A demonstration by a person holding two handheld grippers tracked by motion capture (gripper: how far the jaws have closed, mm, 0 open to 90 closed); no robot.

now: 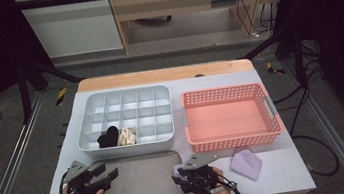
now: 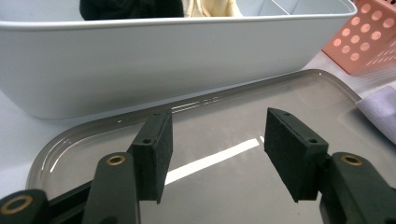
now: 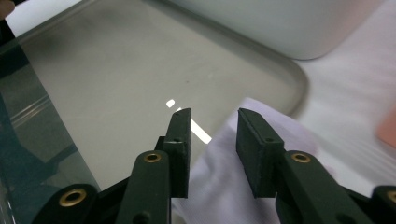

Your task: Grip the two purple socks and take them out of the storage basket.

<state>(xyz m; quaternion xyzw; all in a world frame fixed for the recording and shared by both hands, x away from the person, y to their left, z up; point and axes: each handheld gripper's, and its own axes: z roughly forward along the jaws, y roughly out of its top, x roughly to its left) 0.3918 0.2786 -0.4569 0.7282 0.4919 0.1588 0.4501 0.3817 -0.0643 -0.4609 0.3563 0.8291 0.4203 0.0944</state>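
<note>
**Right gripper poised over a lilac cloth at the tray's edge**

Nearest the high camera, the person's two hands come in at 6 o'clock, each holding a gripper over the grey tray (image 1: pixel 135 175). The right gripper (image 1: pixel 185 181) hangs above a pale lilac cloth (image 3: pixel 243 186) that lies partly over the tray's 3 o'clock rim. In the right gripper view its jaws stand part-way apart with the cloth below and between them; the pads do not press on it, so the cloth is released, not grasped. The left gripper (image 1: pixel 111 174) waits at the tray's 9 o'clock side, jaws wide apart and holding nothing, the bare tray under them.

A second folded lilac cloth (image 1: pixel 246 163) lies on the white surface (image 1: pixel 291 172) at 3 o'clock of the right hand, just in front of the pink basket (image 1: pixel 235 141). At 12 o'clock of the tray stands the white divided organiser (image 1: pixel 131 145); a black rolled item (image 1: pixel 108 137) and a cream one (image 1: pixel 127 136) sit in adjoining front compartments.

The risks, as I judge them: the cloth is thin and lies flat, so the jaws may close on a single layer or on nothing and slide off the smooth tray. Straddling the rim, it could also drag or unfold when lifted. A pinch taken too low may scrape the pads on the tray.
</note>
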